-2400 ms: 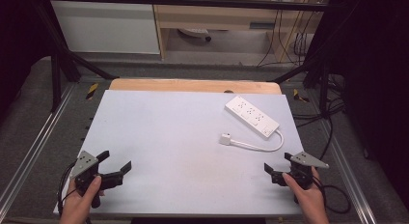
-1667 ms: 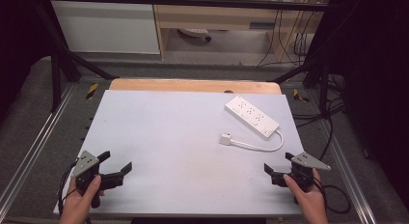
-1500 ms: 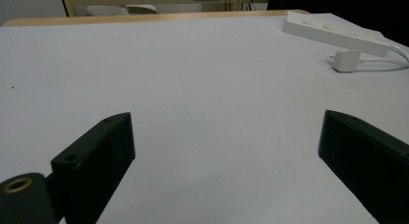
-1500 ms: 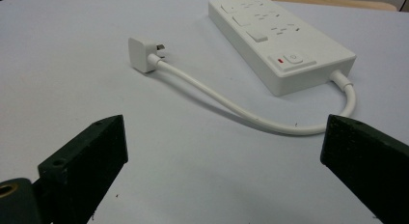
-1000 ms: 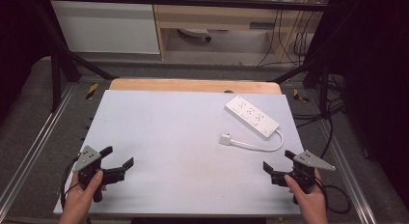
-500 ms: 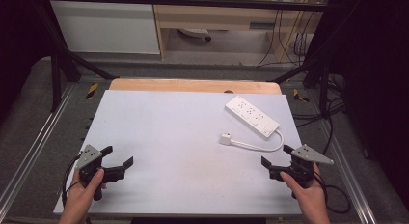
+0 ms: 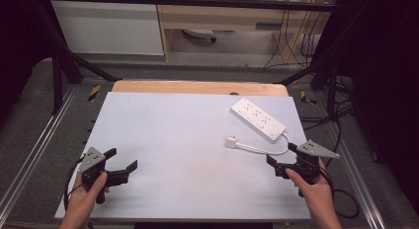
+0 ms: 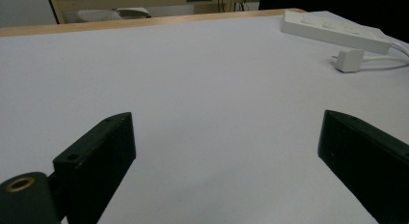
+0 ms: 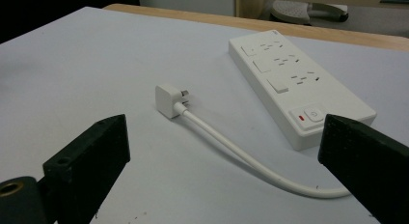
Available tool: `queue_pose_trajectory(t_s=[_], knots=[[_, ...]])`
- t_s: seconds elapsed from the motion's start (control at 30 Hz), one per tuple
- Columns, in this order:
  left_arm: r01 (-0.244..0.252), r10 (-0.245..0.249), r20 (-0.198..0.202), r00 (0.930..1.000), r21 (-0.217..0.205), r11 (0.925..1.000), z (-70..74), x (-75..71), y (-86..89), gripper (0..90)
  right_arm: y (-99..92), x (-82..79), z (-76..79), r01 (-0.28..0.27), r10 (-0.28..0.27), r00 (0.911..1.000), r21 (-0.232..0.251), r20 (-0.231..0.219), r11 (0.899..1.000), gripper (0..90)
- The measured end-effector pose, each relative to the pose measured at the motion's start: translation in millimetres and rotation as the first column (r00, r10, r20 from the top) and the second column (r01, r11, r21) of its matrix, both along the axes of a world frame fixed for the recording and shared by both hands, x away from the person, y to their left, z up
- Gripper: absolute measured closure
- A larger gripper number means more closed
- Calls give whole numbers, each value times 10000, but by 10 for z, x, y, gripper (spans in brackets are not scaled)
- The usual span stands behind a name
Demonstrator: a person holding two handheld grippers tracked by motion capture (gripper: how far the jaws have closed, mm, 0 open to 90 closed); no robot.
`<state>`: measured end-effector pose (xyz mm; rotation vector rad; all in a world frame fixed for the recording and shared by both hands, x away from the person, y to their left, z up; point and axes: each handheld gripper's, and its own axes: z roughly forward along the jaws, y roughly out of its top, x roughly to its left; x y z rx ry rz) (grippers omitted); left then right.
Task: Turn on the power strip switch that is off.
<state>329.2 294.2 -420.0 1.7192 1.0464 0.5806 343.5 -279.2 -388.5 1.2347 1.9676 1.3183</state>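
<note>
The table (image 7: 188,140) is carrying a white power strip (image 7: 258,118) at its far right, lying flat and angled, with its switch end toward the person. A white cord (image 7: 262,150) is leaving that end, curving along the surface, and ending in a white plug (image 7: 230,142) that is lying on the table just beside the strip, toward the middle.

The left gripper (image 7: 121,164) is sitting at the near left corner of the table, held by the left hand (image 7: 86,199). Its jaws are standing wide apart with nothing between them. In the left gripper view, the jaws are framing bare table surface, and the strip (image 8: 335,30) and plug (image 8: 348,60) are lying well apart from them at the upper right.

The right gripper (image 7: 281,160) is sitting at the near right edge, held by the right hand (image 7: 316,197). Its jaws are also standing wide apart and holding nothing. It is near the cord's curve, without touching it. In the right gripper view, the plug (image 9: 169,101), cord (image 9: 241,154) and strip (image 9: 296,84) are lying ahead between the jaws.
</note>
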Motion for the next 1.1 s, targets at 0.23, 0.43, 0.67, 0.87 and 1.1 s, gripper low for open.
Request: queue_pose_trajectory(t_s=[0.23, 0.43, 0.67, 0.87, 1.1], knots=[[-113, 113, -63, 9999, -31, 9999, -7, -19, 3, 63, -20, 72, 78, -191, 191, 9998, -36, 24, 9998, 56], [-211, 211, -85, 9997, -58, 9998, -16, -33, 26, 63, -41, 175, 109, -206, 205, 9997, -81, -123, 9998, 56], [-141, 141, -87, 9999, 1, 9999, -17, -49, 27, 63, -48, 319, 135, -185, 180, 9994, -165, -306, 9997, 47], [-147, 147, -96, 9998, -3, 9999, -19, -50, 30, 63, -70, 422, 168, -184, 178, 9992, -169, -354, 9997, 38], [-118, 118, -77, 9999, 10, 9999, -20, -50, 24, 63, -64, 495, 234, -191, 186, 9995, -197, -270, 9996, 35]])
